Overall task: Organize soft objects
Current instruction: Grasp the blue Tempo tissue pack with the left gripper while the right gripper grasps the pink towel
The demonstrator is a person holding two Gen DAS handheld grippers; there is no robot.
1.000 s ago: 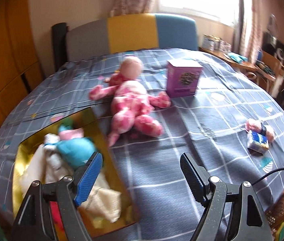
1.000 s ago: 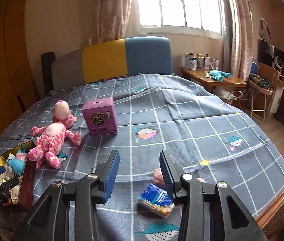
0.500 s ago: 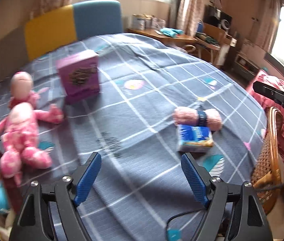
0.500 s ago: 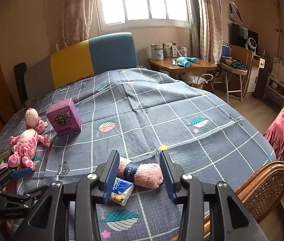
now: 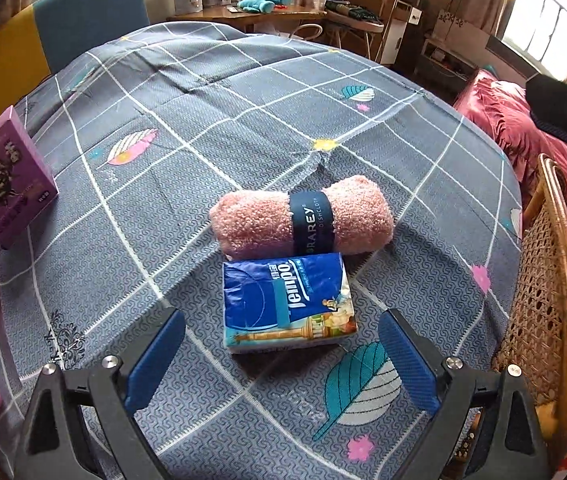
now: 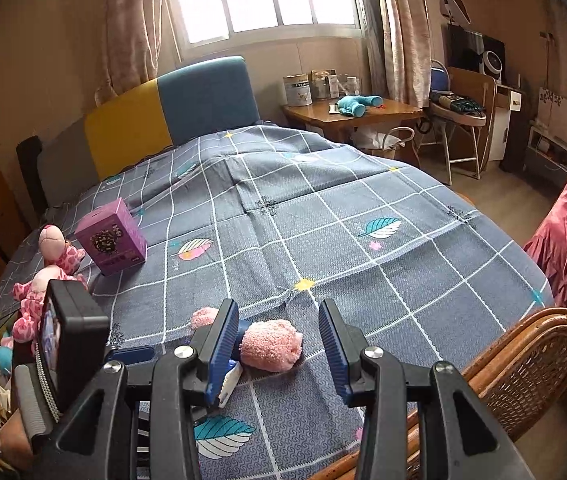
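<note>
on the bedspread (image 5: 211, 128), a fluffy pink rolled towel (image 5: 303, 216) wears a dark band.

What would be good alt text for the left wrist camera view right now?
The left gripper, fingers opening with nothing between them, hovers over a blue tissue pack touching a rolled pink towel on a grey checked bedspread. A purple box stands at left, a wicker chair at right.
</note>
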